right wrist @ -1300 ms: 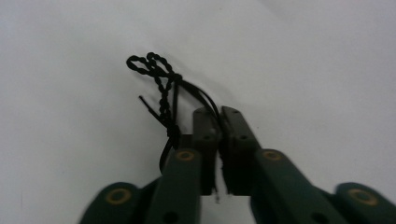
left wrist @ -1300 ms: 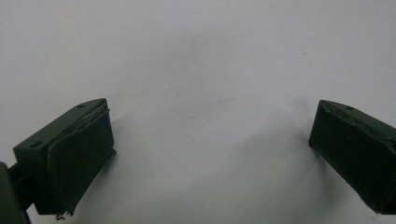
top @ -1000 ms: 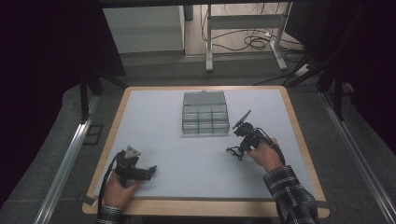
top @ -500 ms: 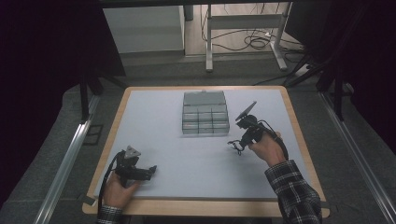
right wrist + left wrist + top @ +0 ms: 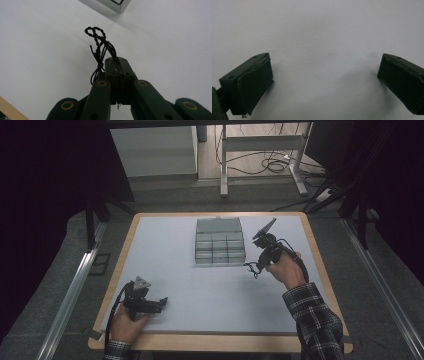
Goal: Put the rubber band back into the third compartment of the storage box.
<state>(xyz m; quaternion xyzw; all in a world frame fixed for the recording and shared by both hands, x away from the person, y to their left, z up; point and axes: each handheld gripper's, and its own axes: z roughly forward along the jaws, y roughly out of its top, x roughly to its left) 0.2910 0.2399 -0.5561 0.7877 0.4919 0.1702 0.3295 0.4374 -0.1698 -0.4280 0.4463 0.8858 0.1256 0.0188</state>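
**Right gripper clamps a black braided cord beside the compartment box**

The right gripper (image 5: 117, 62) has its jaws pressed together on a black braided cord (image 5: 98, 47), whose looped end sticks out past the tips and hangs clear of the white table (image 5: 165, 240). In the high view this gripper (image 5: 256, 265) is just right of the grey compartment box (image 5: 220, 242). The left gripper (image 5: 324, 82) rests low over the mat near the front edge, its jaws wide apart with nothing between them.
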